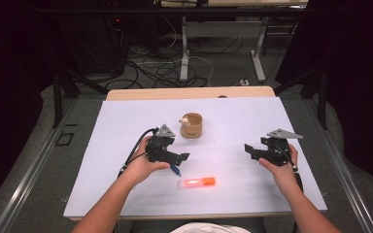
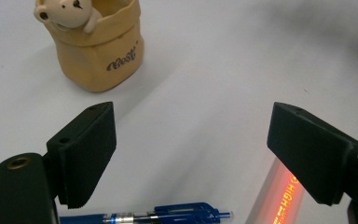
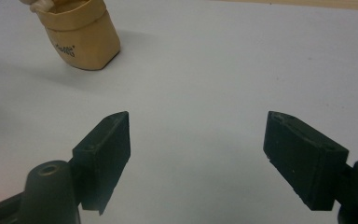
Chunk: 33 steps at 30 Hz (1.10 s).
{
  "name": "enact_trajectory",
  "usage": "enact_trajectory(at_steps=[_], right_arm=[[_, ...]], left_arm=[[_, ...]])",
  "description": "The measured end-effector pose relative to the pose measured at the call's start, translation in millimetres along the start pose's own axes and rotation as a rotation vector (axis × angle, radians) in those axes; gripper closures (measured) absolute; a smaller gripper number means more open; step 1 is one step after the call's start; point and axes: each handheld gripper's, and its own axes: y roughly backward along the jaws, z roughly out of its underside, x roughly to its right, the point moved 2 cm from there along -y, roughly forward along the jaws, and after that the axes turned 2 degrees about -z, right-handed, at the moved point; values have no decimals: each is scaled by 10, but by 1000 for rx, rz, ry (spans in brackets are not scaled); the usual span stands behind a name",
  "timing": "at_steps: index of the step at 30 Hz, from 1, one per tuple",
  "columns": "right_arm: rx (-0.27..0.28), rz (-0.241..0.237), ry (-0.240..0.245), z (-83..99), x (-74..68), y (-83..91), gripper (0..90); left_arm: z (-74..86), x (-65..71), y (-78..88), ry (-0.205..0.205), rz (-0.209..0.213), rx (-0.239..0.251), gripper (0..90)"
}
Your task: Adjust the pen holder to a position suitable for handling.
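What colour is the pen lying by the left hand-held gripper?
Blue pen, clearest in the left gripper view.

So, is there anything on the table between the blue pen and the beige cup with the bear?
No. In the left gripper view, bare white table separates the blue pen from the beige cup.

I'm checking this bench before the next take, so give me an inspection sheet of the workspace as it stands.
Surface: white table top, bare around the items.
Job's things: blue pen lying flat under the left tool; clear tube with orange cap lying near the front edge; tan pot with a bear figure upright farther back.
Clutter: nothing seen.
Grippers: left tool open, nothing between its jaws, pen just below; right tool open over bare table.
Cables: black cable trailing from the left tool; loose cables on the floor behind the table.
Surroundings: dark room, desk legs behind.
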Motion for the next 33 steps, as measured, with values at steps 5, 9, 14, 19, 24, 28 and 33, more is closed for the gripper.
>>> enact_trajectory(at_steps=[5, 9, 14, 19, 24, 28, 33], right_arm=[[-4, 2, 5, -7, -33, -8, 219], [-5, 4, 7, -16, -49, 0, 212], [-5, -10, 30, -24, -53, -9, 221], [-4, -18, 31, -26, -74, -10, 243], [-12, -28, 17, -6, -55, -23, 248], [-17, -29, 19, 6, -50, -34, 253], [-22, -36, 25, 12, -52, -41, 255]], left_arm=[[72, 94, 54, -44, 22, -17, 124], [129, 191, 70, -127, 8, -31, 158], [165, 262, 61, -164, 30, -28, 160], [201, 313, 28, -227, 47, -80, 192], [244, 373, -40, -279, 87, -144, 228], [273, 398, -87, -293, 107, -164, 267], [317, 423, -132, -304, 132, -202, 298]])
